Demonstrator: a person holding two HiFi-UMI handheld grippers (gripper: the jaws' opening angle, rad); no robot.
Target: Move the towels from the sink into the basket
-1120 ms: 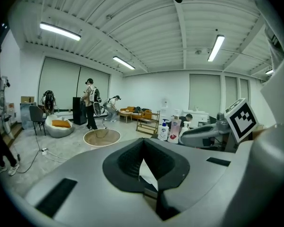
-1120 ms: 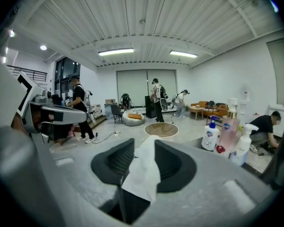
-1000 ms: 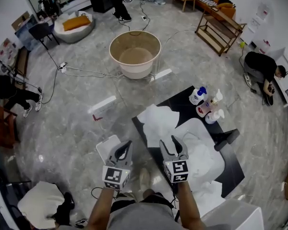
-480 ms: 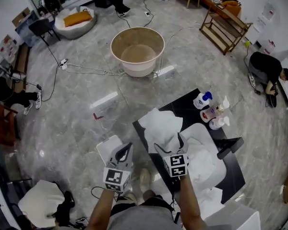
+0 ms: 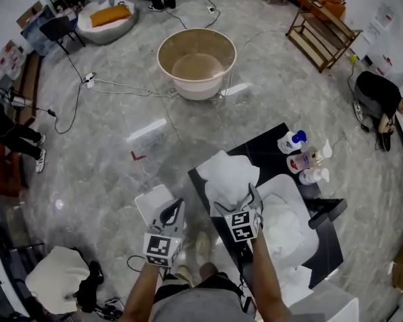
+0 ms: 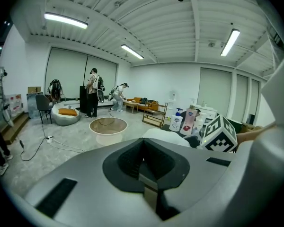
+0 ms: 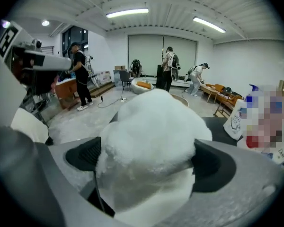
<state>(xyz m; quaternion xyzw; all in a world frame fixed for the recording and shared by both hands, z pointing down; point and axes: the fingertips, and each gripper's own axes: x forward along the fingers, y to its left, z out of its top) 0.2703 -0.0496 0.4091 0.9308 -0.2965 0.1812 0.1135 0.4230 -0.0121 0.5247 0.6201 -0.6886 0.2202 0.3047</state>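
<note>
From the head view, a black worktop [image 5: 265,146] stands on the grey floor with a white sink [image 5: 292,185] set in it. One white towel [image 5: 227,173] lies heaped on the worktop just beside the sink, and more white cloth fills the sink itself. A few bottles [image 5: 305,158] stand at the far corner of the worktop. The round basket [image 5: 162,59] sits on the floor well apart from the worktop. The right gripper [image 5: 236,200] reaches down over the heaped towel. The left gripper [image 5: 174,210] hangs beside the worktop, over the floor.

In the left gripper view, the left gripper [image 6: 144,174] has its jaws together with nothing between them. The basket [image 6: 108,126] and the bottles [image 6: 184,119] show beyond it.

In the right gripper view, the right gripper [image 7: 146,160] has just been opening and stands spread wide. The towel [image 7: 151,136] bulges up between its jaws, not yet clamped.
</note>
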